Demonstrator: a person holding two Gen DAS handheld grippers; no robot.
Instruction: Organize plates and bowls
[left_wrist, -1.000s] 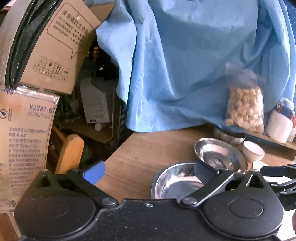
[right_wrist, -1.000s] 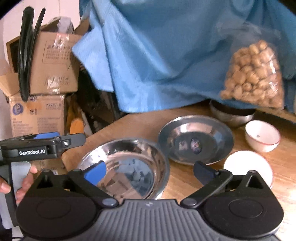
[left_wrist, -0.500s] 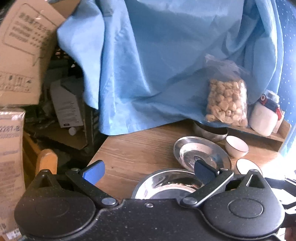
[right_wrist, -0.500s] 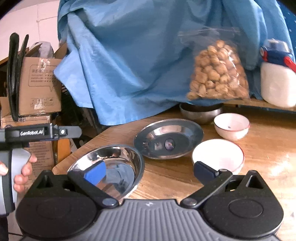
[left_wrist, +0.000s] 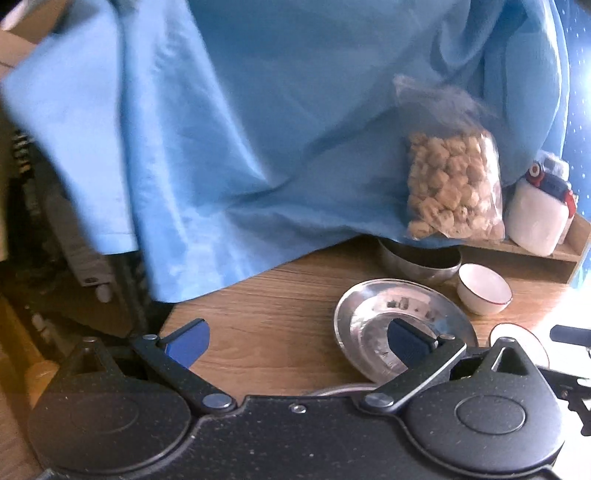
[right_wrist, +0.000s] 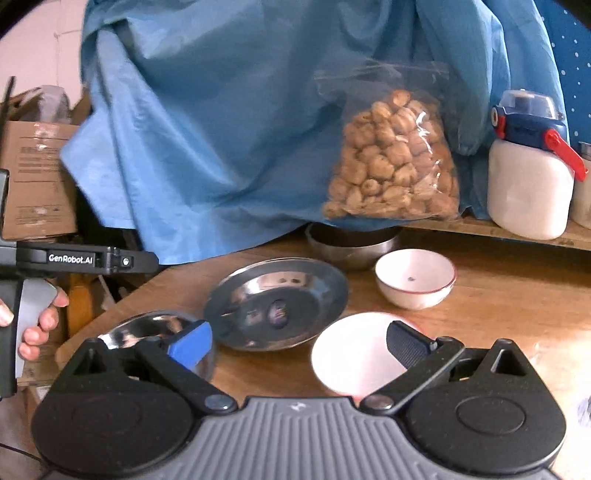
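Both views have swung toward the right side of the table over the last second. In the left wrist view the cardboard boxes have left the frame, and the deep steel bowl (left_wrist: 341, 388) has slid down until only a sliver of its rim shows just ahead of the left gripper (left_wrist: 299, 341). In the right wrist view the white plate (right_wrist: 360, 356) now lies directly ahead, between the fingertips of the right gripper (right_wrist: 299, 341). By this reading the approach phase is under way and the white plate is the likely first pick; nothing is yet grasped or stacked.

Both grippers stand with jaws spread wide and empty. The right one has a blue pad (right_wrist: 190, 347) on its left finger and a dark ribbed pad (right_wrist: 406, 343) on its right.

Ahead of the right gripper's left finger sits the deep steel bowl (right_wrist: 155, 332), polished and mirror-like. Beyond it lies the shallow steel plate (right_wrist: 277, 302), round, with a broad flat rim. Farther ahead and to the right stands the small white bowl (right_wrist: 415, 277), glazed, with a thin red rim. Behind that a second steel bowl (right_wrist: 351, 245) sits partly under the draped blue cloth (right_wrist: 240, 129), below a clear bag of nuts (right_wrist: 393, 166). The wooden table (right_wrist: 509, 295) shows a matte grain.
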